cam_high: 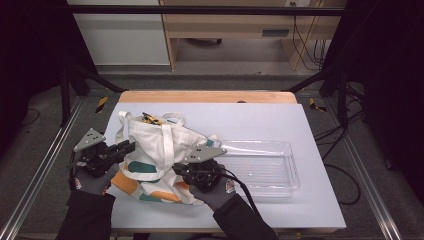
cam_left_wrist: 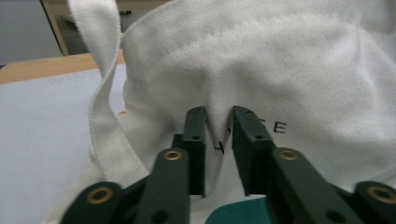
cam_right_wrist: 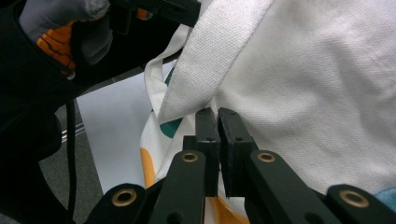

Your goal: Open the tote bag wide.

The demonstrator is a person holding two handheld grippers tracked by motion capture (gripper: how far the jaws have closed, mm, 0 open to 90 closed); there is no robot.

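Tote bag [cam_high: 150, 160] on table: left claw [cam_left_wrist: 219, 116] pinches cloth fold, right claw [cam_right_wrist: 218, 116] clamped on fabric.

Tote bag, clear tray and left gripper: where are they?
tote bag [cam_high: 150, 150], high view, white front panel.
clear tray [cam_high: 292, 170], high view, right rim.
left gripper [cam_left_wrist: 219, 122], left gripper view, between its fingertips.
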